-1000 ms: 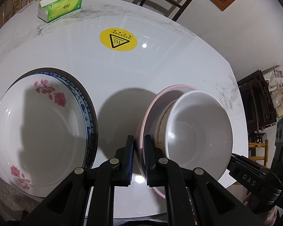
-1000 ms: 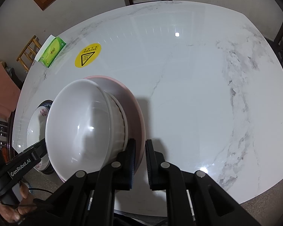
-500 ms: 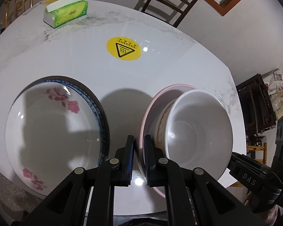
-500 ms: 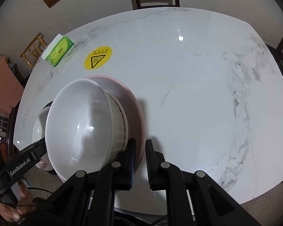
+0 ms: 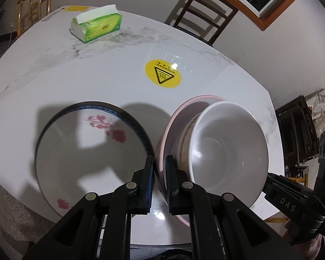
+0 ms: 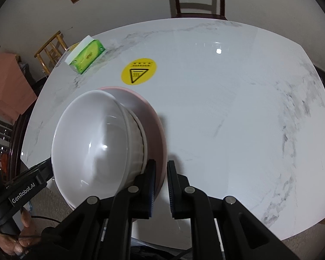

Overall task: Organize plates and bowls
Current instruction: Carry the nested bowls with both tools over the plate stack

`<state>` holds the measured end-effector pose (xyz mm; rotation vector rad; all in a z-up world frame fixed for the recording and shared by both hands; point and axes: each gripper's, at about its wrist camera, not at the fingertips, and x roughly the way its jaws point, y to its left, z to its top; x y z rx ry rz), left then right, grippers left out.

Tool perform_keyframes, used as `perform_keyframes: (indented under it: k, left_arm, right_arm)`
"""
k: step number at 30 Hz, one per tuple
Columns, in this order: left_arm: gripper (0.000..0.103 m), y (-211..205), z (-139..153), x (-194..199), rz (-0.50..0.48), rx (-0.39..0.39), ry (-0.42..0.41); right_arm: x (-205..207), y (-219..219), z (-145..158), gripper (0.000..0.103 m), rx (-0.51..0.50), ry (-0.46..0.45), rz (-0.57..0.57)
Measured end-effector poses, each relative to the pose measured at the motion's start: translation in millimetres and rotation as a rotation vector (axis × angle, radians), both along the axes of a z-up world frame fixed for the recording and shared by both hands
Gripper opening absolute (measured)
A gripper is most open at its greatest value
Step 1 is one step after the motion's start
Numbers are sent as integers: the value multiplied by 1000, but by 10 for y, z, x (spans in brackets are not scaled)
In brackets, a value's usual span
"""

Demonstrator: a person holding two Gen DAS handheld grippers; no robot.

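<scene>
1. Both tools are clamping the pink plate [image 5: 162, 151] by opposite edges. The left hand-held gripper [image 5: 160, 182] is pinching the rim at lower centre of its frame, and the right hand-held gripper [image 6: 161, 186] is doing the same at lower centre of its own — jaws narrow, the rim between them.
2. The plate is carrying the white bowl [image 5: 227, 158], which is nested in a second bowl with a ribbed wall [image 6: 138, 149]; the stack sits centre-right in the left view and centre-left in the right view.
3. The step in hand looks like a two-handed carry, with the stack seemingly lifted off the worktop [image 6: 227, 108], though contact is hard to judge.
4. The flowered plate [image 5: 86, 151] is lying at lower left of the left view, just beside the pink rim and resting on another blue-rimmed dish [image 5: 123, 112].
5. The next move probably calls for centring the load over that plate, keeping it level so the bowls are not sliding, then lowering before letting go.
6. A tissue box [image 5: 97, 26] and a yellow sticker [image 5: 162, 75] are sitting further up, clear of the path.
</scene>
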<state>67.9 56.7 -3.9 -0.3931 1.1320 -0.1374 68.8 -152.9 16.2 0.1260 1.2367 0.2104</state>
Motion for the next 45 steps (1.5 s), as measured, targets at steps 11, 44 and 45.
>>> perform_keyframes:
  k: [11, 44, 45]
  left_arm:
    - [6, 488, 92, -115, 67, 20, -3]
    - [6, 1357, -175, -321, 182, 24, 52]
    - [6, 1360, -186, -321, 181, 23, 55]
  right_arm:
    - [50, 505, 84, 11, 14, -7, 79]
    - [86, 1481, -209, 11, -2, 67, 201]
    - [85, 1481, -225, 11, -2, 72, 200]
